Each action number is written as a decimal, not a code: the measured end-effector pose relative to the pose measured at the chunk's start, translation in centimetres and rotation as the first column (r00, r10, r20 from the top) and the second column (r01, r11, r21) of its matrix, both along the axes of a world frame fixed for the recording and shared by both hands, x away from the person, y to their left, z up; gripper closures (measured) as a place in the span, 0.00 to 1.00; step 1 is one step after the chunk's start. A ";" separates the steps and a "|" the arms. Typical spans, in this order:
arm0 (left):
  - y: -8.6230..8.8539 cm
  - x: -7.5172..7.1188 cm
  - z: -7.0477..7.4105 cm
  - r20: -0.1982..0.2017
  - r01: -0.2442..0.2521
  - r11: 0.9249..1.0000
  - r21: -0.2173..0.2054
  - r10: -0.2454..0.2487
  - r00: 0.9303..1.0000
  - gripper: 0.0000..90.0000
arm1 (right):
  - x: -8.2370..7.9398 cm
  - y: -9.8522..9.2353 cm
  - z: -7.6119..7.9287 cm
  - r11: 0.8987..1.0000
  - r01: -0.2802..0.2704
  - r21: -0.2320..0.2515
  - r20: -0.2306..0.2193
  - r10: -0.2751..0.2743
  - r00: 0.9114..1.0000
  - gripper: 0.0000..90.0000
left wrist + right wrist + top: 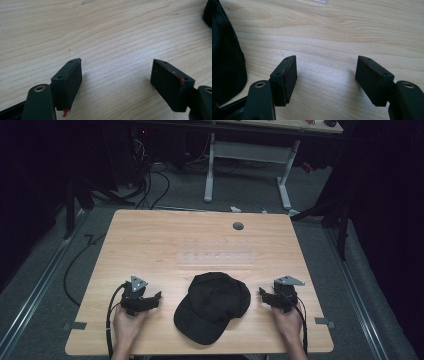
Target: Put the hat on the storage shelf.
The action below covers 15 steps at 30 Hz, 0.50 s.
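A black baseball cap (214,306) lies near the front middle of the wooden table (200,245), its brim toward the front edge. Left of the cap, my left gripper (152,298) rests low over the wood, held by a hand. Its jaws stand wide apart in the left gripper view, open (117,75) with only bare wood between them; the cap's edge (208,13) shows at the far right. My right gripper (264,295) sits to the cap's right, open (325,73) with nothing between its pads. The cap's dark fabric (227,60) lies close by its left jaw.
A round grey grommet (238,226) is set into the table near its far edge. A faint clear strip (215,256) lies across the middle of the table. Beyond the table stand a white desk frame (247,165) and loose cables (150,185) on the floor.
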<state>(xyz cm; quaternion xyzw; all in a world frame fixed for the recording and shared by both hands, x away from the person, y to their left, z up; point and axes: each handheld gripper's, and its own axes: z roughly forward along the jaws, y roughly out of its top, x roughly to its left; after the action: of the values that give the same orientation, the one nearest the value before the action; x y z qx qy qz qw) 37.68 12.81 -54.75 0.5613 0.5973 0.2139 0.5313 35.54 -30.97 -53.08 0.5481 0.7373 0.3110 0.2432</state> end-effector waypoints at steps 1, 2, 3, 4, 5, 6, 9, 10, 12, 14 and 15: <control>0.0 0.0 0.0 0.000 0.000 1.000 -0.001 0.000 1.000 0.28 | 0.0 0.0 0.0 1.000 0.001 0.000 0.000 -0.001 1.000 0.38; 0.0 0.0 0.0 0.000 0.000 1.000 -0.001 0.000 1.000 0.28 | 0.0 0.0 0.0 1.000 -0.001 0.000 0.001 0.001 1.000 0.38; 0.0 0.0 0.0 0.000 0.000 1.000 0.000 0.000 1.000 0.28 | 0.0 0.0 0.0 1.000 -0.001 0.000 0.001 0.001 1.000 0.38; 0.0 0.0 0.0 0.000 0.001 1.000 0.000 -0.001 1.000 0.28 | 0.0 0.0 0.0 1.000 -0.001 0.000 0.001 0.001 1.000 0.38; 0.0 0.0 0.0 0.000 0.001 1.000 0.000 -0.001 1.000 0.28 | 0.0 0.0 0.0 1.000 -0.001 0.000 0.001 0.001 1.000 0.38; 0.0 0.0 0.0 0.000 0.001 1.000 0.000 -0.001 1.000 0.28 | 0.0 0.0 0.0 1.000 -0.002 -0.001 0.001 0.002 1.000 0.38; 0.0 0.0 0.0 0.000 0.001 1.000 -0.001 -0.001 1.000 0.28 | 0.0 0.0 0.0 1.000 -0.002 -0.001 0.001 0.002 1.000 0.38; 0.0 0.0 0.0 0.000 0.001 1.000 -0.001 -0.001 1.000 0.28 | 0.0 0.0 0.0 1.000 -0.005 -0.002 0.002 0.005 1.000 0.38; 0.0 0.0 0.0 0.000 0.001 1.000 -0.001 -0.001 1.000 0.28 | 0.0 0.0 0.0 1.000 -0.009 -0.003 0.003 0.009 1.000 0.38; 0.0 0.0 0.0 0.000 0.001 1.000 0.000 -0.001 1.000 0.28 | 0.0 0.0 0.0 1.000 -0.009 -0.003 0.003 0.009 1.000 0.38; 0.0 0.0 0.0 0.000 0.001 1.000 0.000 -0.001 1.000 0.28 | 0.0 0.0 0.0 1.000 -0.008 -0.002 0.002 0.008 1.000 0.38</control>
<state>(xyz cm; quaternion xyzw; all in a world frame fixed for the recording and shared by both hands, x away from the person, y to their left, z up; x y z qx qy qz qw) 37.68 12.81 -54.74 0.5615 0.5971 0.2135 0.5315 35.57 -30.97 -53.08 0.5448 0.7394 0.3119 0.2431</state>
